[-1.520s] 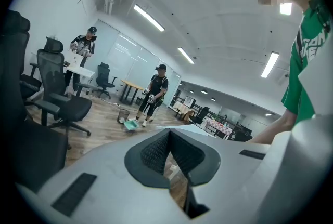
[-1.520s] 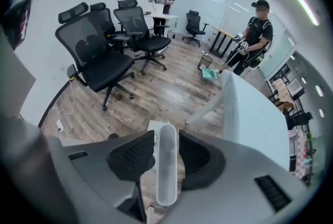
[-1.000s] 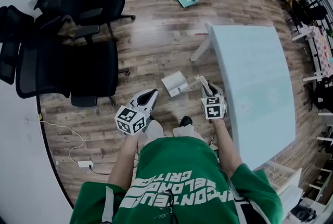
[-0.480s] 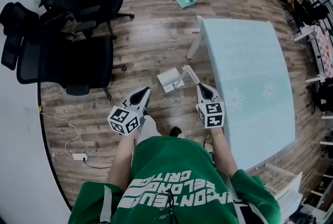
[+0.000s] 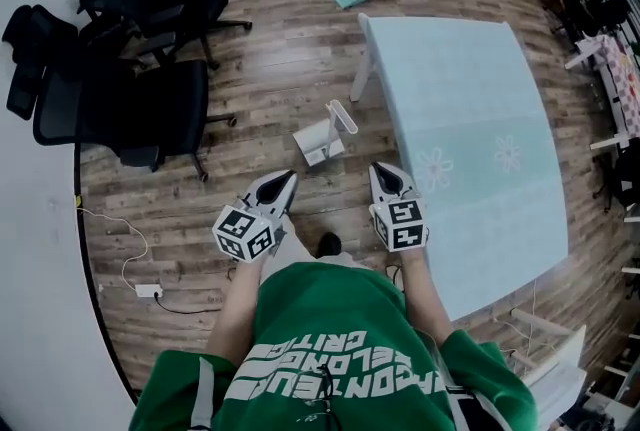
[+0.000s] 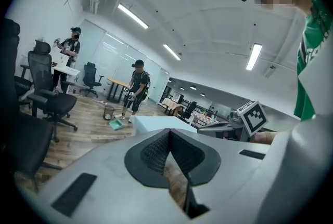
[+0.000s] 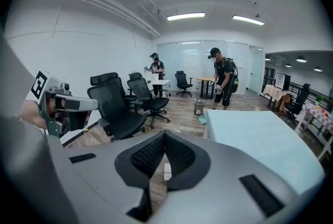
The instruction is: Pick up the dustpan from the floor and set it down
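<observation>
We judge the task all but done: the dustpan (image 5: pixel 322 139) stands on the floor (image 5: pixel 285 69) beside the table (image 5: pixel 470 149) leg, apart from our left gripper (image 5: pixel 283 181) and right gripper (image 5: pixel 388 174), both closed and empty.

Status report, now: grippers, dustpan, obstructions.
Left gripper shut, empty. Right gripper shut, empty. White dustpan on floor ahead, handle up, apart from both. Table close beside it.
</observation>
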